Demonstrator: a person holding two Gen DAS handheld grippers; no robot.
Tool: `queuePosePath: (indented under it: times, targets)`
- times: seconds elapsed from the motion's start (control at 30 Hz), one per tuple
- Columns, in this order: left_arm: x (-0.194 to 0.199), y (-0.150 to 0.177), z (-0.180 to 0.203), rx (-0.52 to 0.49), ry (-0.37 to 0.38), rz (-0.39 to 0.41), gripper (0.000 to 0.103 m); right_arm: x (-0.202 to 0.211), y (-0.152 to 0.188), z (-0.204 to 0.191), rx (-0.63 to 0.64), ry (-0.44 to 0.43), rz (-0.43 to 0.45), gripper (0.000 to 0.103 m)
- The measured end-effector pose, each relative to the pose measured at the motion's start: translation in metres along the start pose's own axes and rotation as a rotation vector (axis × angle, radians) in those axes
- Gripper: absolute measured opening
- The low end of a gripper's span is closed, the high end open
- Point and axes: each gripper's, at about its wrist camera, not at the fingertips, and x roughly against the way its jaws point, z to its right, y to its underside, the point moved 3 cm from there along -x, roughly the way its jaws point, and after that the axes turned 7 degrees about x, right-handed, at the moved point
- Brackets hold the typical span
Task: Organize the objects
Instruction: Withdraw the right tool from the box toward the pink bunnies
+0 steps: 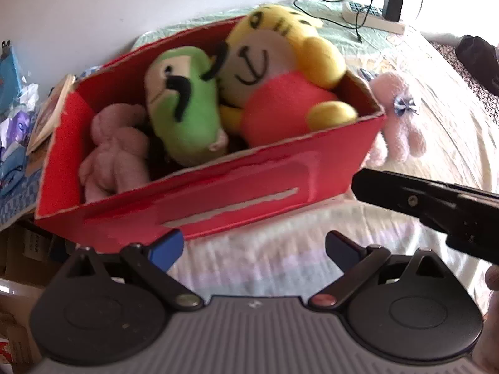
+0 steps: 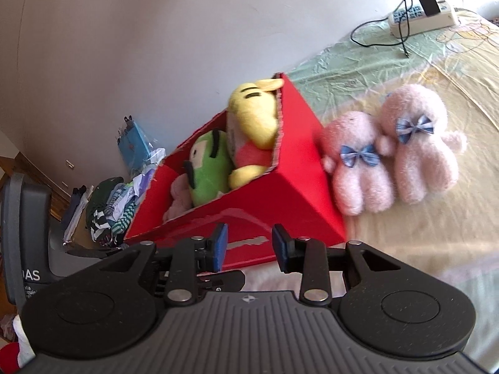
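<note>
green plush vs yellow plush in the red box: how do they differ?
The green plush is smaller, plain green with a pale face. The yellow plush is larger, has a red body and rises above the rim. Green sits mid-box, yellow at the end nearest the pink plushes outside. Both lie inside the red box, touching.

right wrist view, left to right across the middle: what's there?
Clothes pile → red box holding a green plush and a yellow plush → two pink plushes with blue bows.
</note>
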Motion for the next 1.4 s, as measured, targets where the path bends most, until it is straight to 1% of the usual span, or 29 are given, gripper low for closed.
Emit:
queuePosePath:
  times: [0.17, 0.57, 0.67, 0.73, 0.87, 1.03, 1.1, 1.17, 1.3, 1.4]
  targets:
    - [-0.007, -0.003, 0.023, 0.000, -0.005, -0.027, 0.098, 0.003, -0.004, 0.023, -0.024, -0.008, -0.033, 0.036]
    - [-0.021, -0.006, 0.075, -0.013, -0.019, -0.075, 0.098, 0.016, -0.012, 0.073, -0.063, -0.015, -0.079, 0.036]
    - [-0.024, -0.004, 0.088, -0.018, -0.007, -0.089, 0.098, 0.020, -0.014, 0.087, -0.076, -0.007, -0.089, 0.036]
    - [-0.026, -0.004, 0.098, -0.023, 0.015, -0.095, 0.098, 0.023, -0.015, 0.096, -0.083, 0.003, -0.091, 0.036]
    - [-0.026, -0.004, 0.120, -0.043, 0.078, -0.076, 0.098, 0.033, -0.019, 0.115, -0.097, 0.029, -0.088, 0.036]
    - [-0.031, -0.006, 0.145, -0.068, 0.136, -0.038, 0.097, 0.039, -0.025, 0.140, -0.114, 0.064, -0.090, 0.036]
    - [-0.033, -0.006, 0.152, -0.072, 0.150, -0.029, 0.097, 0.039, -0.029, 0.151, -0.121, 0.074, -0.094, 0.039]
    - [-0.038, -0.007, 0.157, -0.074, 0.158, -0.026, 0.097, 0.035, -0.032, 0.161, -0.133, 0.082, -0.103, 0.045]
    - [-0.041, -0.006, 0.160, -0.064, 0.149, -0.024, 0.097, 0.026, -0.039, 0.177, -0.174, 0.065, -0.113, 0.045]
    - [-0.043, -0.007, 0.155, -0.041, 0.134, -0.028, 0.097, 0.013, -0.043, 0.180, -0.178, 0.050, -0.130, 0.045]
